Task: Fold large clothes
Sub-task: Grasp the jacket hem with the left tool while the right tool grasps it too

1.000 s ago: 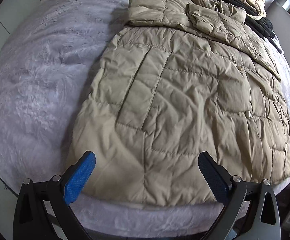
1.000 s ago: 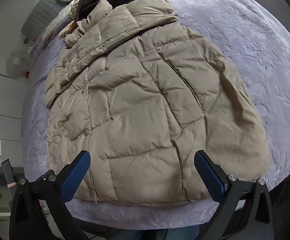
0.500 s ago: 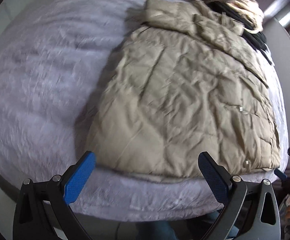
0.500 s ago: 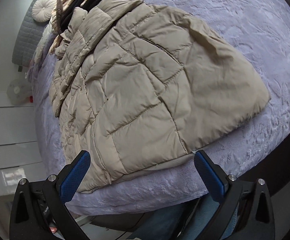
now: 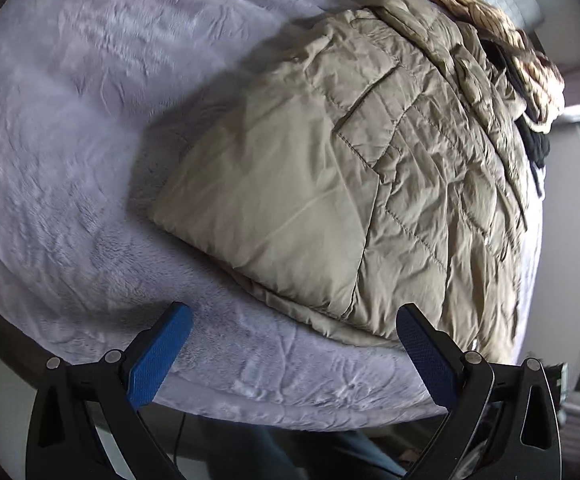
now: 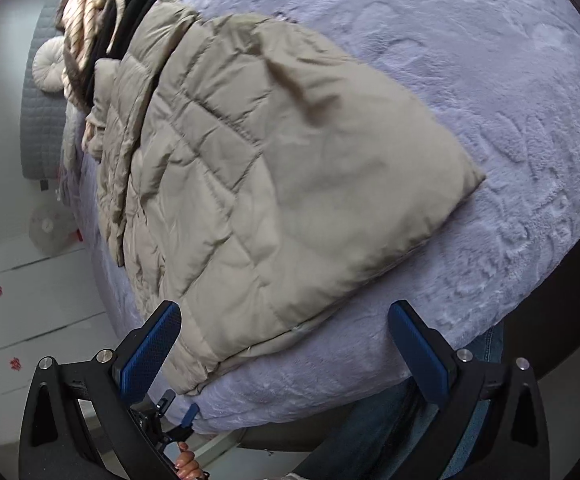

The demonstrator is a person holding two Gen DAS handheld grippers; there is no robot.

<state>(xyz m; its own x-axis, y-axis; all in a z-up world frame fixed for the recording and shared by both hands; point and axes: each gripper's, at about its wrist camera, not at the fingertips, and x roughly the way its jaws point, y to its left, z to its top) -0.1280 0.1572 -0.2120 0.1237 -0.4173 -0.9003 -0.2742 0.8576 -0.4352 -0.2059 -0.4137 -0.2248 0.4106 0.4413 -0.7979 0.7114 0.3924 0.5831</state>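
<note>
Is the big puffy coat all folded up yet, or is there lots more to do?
Partly. The beige puffer coat already lies flat on the lavender blanket, with what looks like a sleeve folded across its top. Nothing is in hand: the left tool and right tool are both open at the near hem. Still left: folding the coat smaller, then the pile of clothes behind.

The far end of the beige quilted puffer jacket [image 5: 370, 168] at one o'clock lies under a heap of striped and black clothes [image 5: 502, 44]. The lavender plush bedspread [image 5: 70, 92] blurs at ten o'clock. Fingers [image 6: 186, 462] at six o'clock are cut off.
</note>
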